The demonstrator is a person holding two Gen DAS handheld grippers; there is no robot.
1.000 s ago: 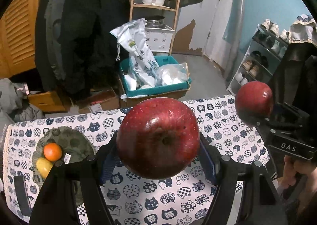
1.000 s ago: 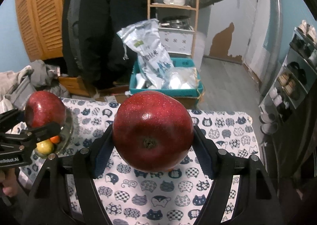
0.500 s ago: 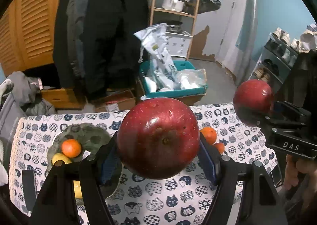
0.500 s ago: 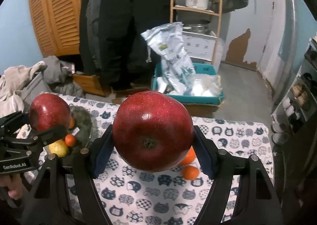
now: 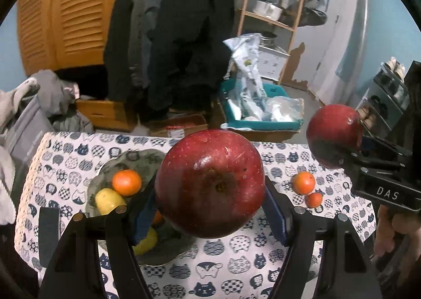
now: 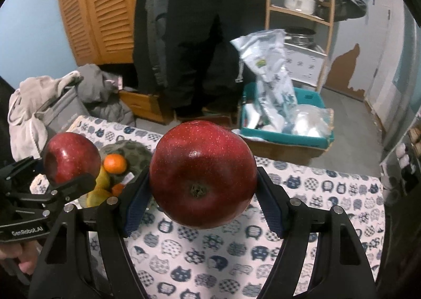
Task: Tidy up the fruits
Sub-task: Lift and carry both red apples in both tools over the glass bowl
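You're looking down at a table (image 5: pixel 236 259) wearing a white cloth printed with blue cat faces. A dark green plate (image 5: pixel 147 157) is sitting on its left part — an orange (image 5: pixel 126 182) and yellow fruits (image 5: pixel 109 200) are lying in it, partly hidden behind your tool. Toward the right, two more oranges — a larger one (image 5: pixel 303 182) and a smaller one (image 5: pixel 314 199) — are resting directly on the cloth, just beside each other.
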